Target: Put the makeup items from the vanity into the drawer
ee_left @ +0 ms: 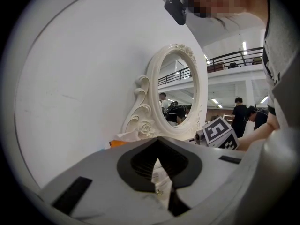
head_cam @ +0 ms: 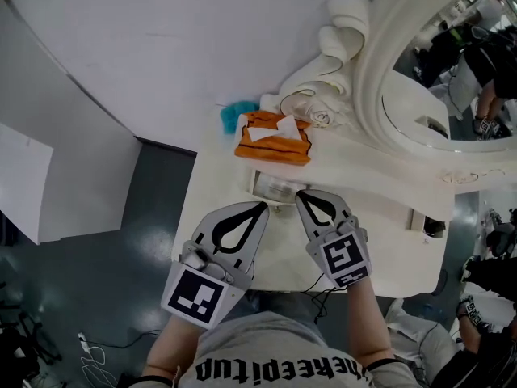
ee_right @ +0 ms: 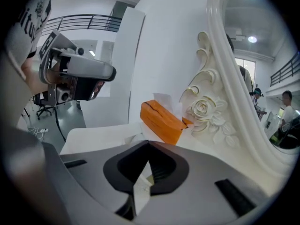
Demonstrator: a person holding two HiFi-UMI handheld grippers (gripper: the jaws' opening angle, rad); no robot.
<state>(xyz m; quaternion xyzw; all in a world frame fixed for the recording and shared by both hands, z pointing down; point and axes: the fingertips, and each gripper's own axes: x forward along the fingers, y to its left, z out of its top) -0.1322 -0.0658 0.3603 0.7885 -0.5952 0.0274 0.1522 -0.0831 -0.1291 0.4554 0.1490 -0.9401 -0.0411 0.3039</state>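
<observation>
A small clear, box-like item (head_cam: 275,188) lies on the white vanity top (head_cam: 216,186), in front of the orange tissue box (head_cam: 273,141). Both grippers hover just over its near side. My left gripper (head_cam: 262,207) has its tips together at the item's left front corner, nothing between them. My right gripper (head_cam: 300,194) is also shut, its tip at the item's right edge; I cannot tell whether it touches. In the left gripper view the left gripper (ee_left: 158,142) shows closed jaws. In the right gripper view the right gripper (ee_right: 147,146) is shut and empty. No drawer is in sight.
An ornate white mirror (head_cam: 452,71) stands along the back right of the vanity. A teal object (head_cam: 237,115) sits behind the tissue box (ee_right: 161,121). A small dark thing (head_cam: 434,227) lies at the table's right end. Dark floor and cables lie to the left.
</observation>
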